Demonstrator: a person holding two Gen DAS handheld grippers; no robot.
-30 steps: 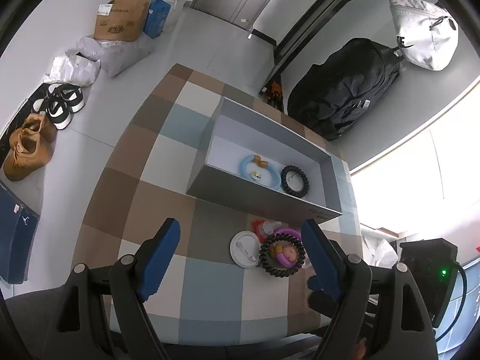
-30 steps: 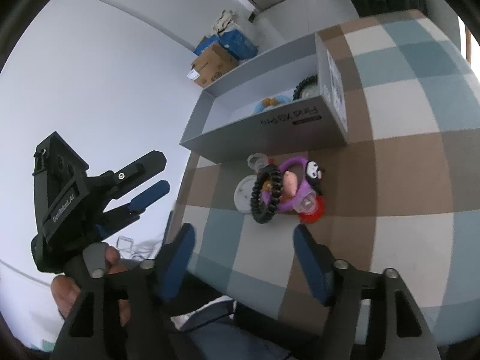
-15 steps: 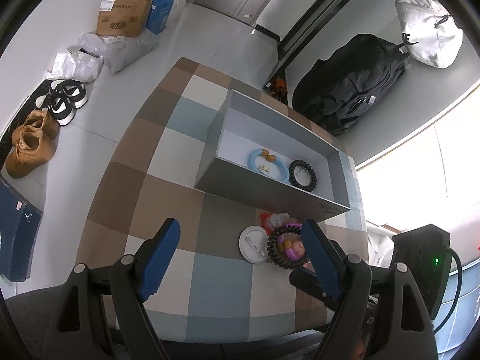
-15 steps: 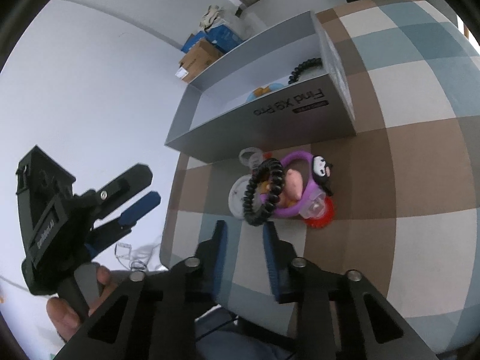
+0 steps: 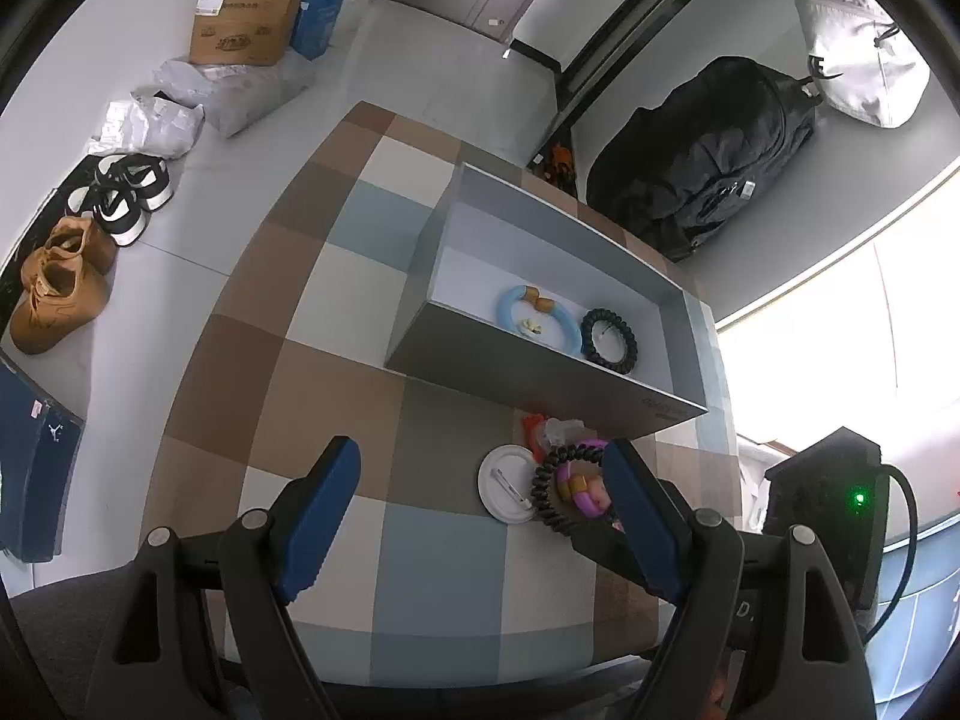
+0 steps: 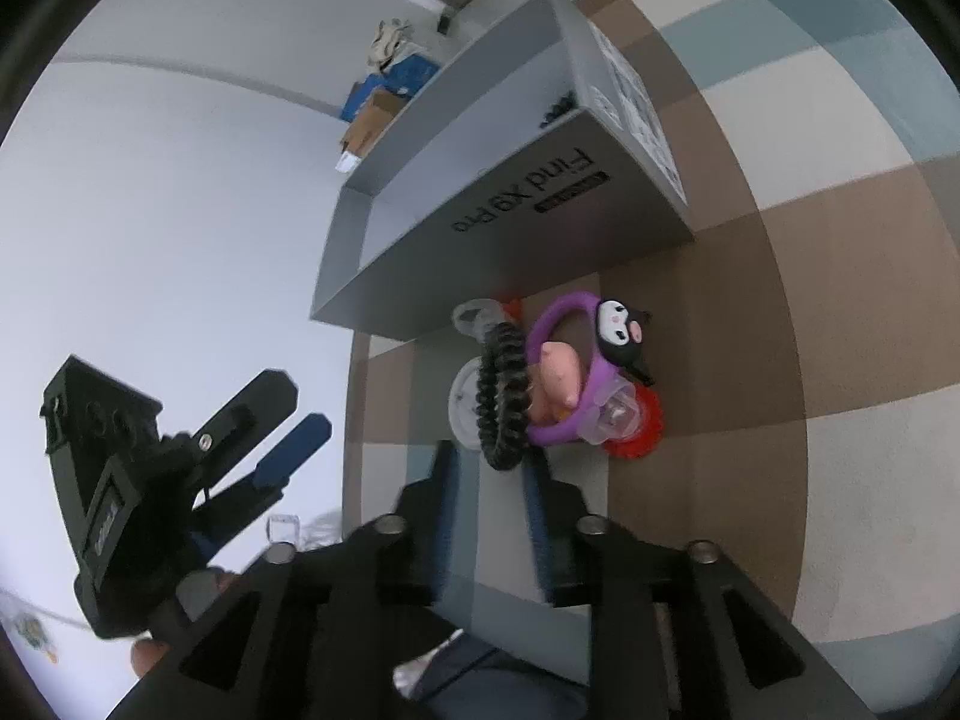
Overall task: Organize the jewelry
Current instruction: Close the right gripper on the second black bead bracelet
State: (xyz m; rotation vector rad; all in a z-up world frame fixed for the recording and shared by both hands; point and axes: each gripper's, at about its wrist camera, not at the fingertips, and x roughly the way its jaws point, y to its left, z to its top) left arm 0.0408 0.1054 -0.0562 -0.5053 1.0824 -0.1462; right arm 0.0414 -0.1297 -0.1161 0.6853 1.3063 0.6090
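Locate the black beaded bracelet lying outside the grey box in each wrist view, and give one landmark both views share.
Left wrist: black beaded bracelet sits lower right of centre, on the checked cloth, just right of the white round badge.
Right wrist: black beaded bracelet sits at centre, just beyond the right gripper.
Shared landmark: the grey box, just behind the pile.

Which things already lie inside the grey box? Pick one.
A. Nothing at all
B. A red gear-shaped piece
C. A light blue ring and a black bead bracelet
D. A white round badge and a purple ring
C: the left wrist view shows the light blue ring and the black bead bracelet on the floor of the grey box.
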